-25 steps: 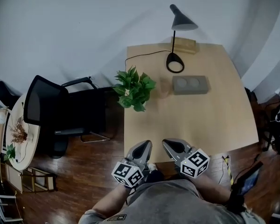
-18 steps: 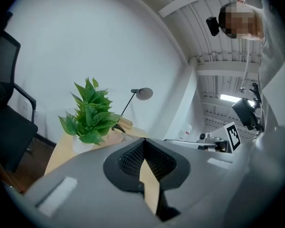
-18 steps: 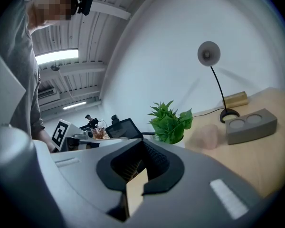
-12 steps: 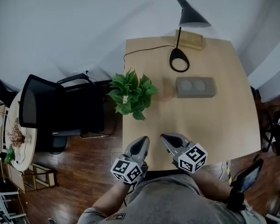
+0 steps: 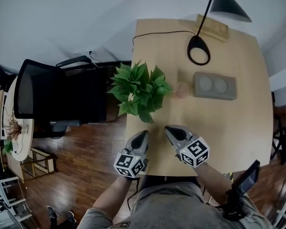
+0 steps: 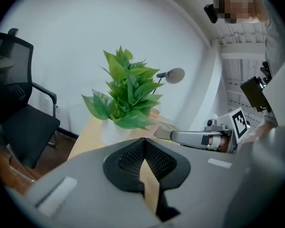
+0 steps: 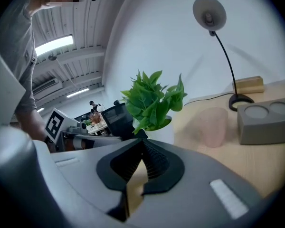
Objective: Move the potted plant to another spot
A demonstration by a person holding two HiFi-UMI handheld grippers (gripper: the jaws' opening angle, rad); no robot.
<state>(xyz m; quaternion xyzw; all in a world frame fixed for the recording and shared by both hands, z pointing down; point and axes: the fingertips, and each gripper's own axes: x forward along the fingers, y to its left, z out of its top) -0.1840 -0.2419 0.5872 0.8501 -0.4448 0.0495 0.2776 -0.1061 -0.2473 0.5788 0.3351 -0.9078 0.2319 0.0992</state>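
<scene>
The potted plant (image 5: pixel 140 90), green leaves in a white pot, stands at the left edge of the wooden table (image 5: pixel 233 128). In the left gripper view the potted plant (image 6: pixel 125 95) rises straight ahead, and in the right gripper view the potted plant (image 7: pixel 152 103) is ahead and slightly left. My left gripper (image 5: pixel 142 137) hovers shut and empty just short of the plant, near the table's left edge. My right gripper (image 5: pixel 170 131) is beside it over the table, also shut with nothing in it. The pot itself is mostly hidden by leaves in the head view.
A translucent pink cup (image 5: pixel 182 90) stands right of the plant, then a grey block (image 5: pixel 215 86) with two round hollows. A black desk lamp (image 5: pixel 200 51) and a wooden block (image 5: pixel 212 26) sit at the far end. A black office chair (image 5: pixel 62 99) stands left of the table.
Both grippers have moved forward over the table's near edge toward the plant, staying shut. The head view has shifted forward, so the table and plant appear closer.
</scene>
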